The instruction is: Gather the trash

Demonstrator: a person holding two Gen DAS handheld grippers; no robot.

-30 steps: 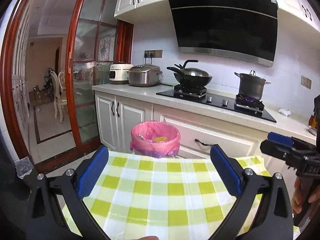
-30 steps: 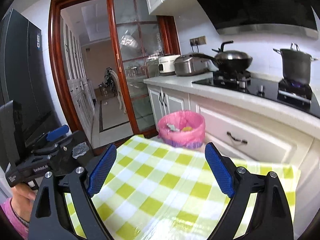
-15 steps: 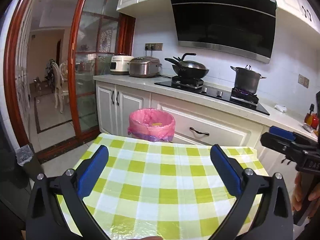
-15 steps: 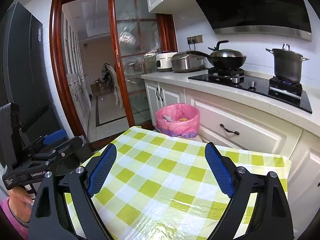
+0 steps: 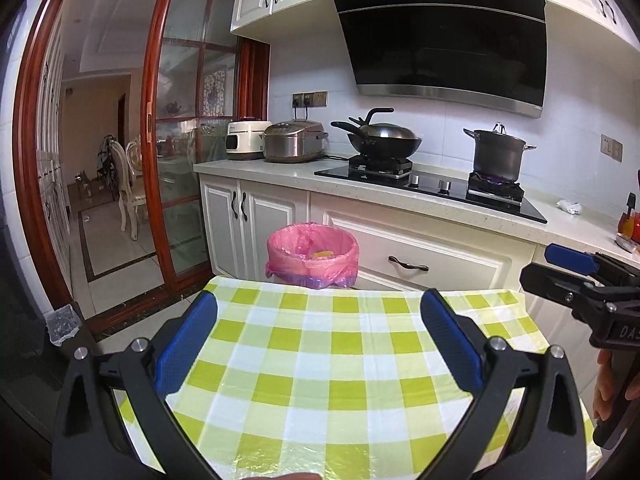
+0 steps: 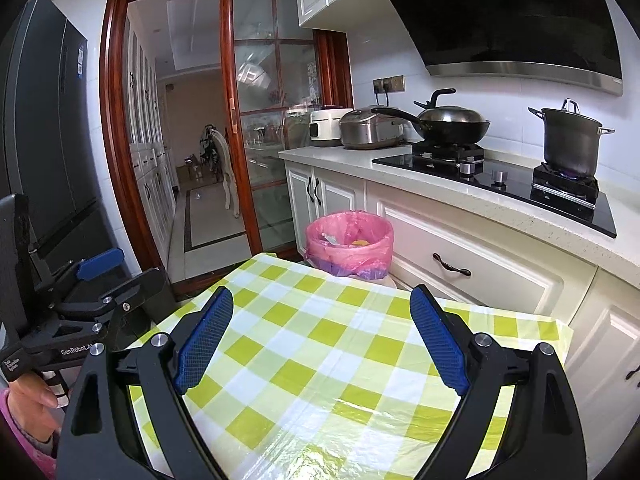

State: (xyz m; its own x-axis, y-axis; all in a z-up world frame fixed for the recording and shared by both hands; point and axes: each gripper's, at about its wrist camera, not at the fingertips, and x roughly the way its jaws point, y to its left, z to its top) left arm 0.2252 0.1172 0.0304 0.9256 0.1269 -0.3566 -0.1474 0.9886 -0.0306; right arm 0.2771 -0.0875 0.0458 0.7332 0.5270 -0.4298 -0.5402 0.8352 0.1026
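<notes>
— Two grippers: state?
— Left gripper (image 5: 319, 312) and right gripper (image 6: 321, 304) both stand spread wide, nothing between the pads, above the checked tablecloth (image 5: 320, 376).
— Trash?
— Scraps lie inside the pink-lined bin (image 6: 349, 242), beyond the table's far edge, beside the cabinets (image 6: 472, 264).

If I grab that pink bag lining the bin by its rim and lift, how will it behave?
The pink bag looks like thin film, crinkled and folded over the bin's rim, so it will probably be floppy and stretch or bunch between the pads. Only a few scraps show inside, so it is likely light. The glossy plastic may slip, and a pinch at one spot could tear it.
</notes>
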